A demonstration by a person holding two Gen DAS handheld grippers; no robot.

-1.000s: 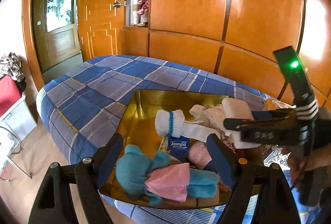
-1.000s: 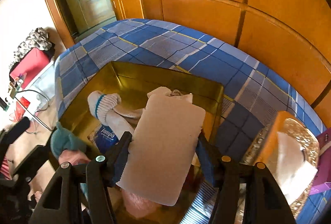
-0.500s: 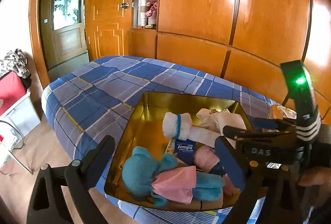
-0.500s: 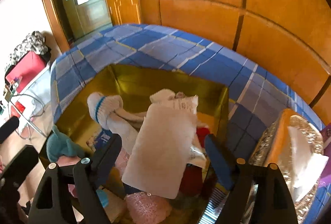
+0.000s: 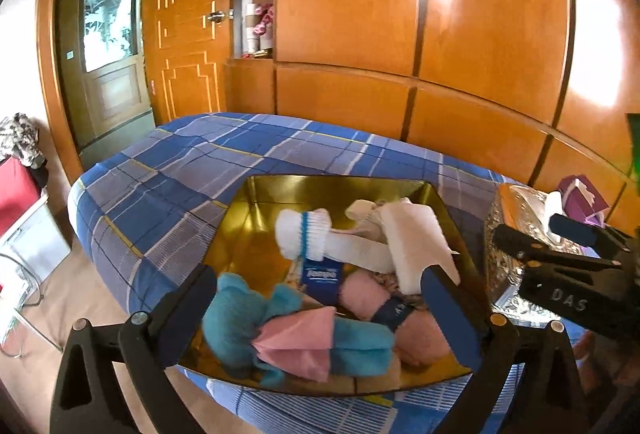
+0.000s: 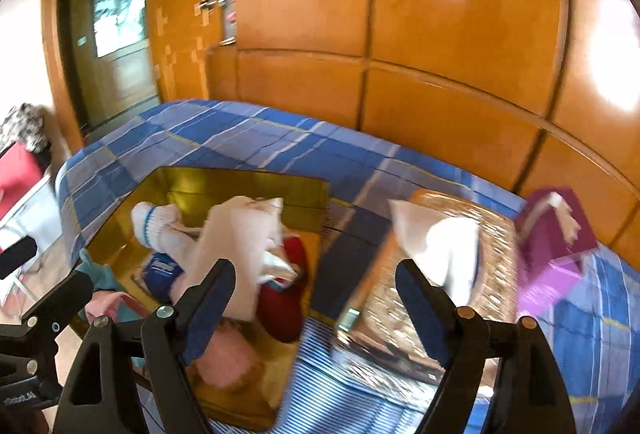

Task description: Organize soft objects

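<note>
**Both grippers empty over the bed, soft things piled in the gold tray**

On our far left the bed falls off to bare floor, and its blue plaid cover lies free up to the wooden wall. Our left gripper hangs over the near rim of the gold tray, jaws spread wide with nothing between them. Inside the tray, the left and far corners show bare gold bottom. The blue stuffed toy lies against the near rim, with a pink cloth over its middle. Behind it sit the blue tissue pack and the white sock with a blue band. Further right, the white towel rests on the pile, close to the tray's right wall.

A narrow strip of cover separates the tray from the silver box. Our right gripper hovers above that strip, jaws released and empty. A white tissue sticks up from the box. Just right of it stands a purple box, near the bed's edge by the wall.
</note>
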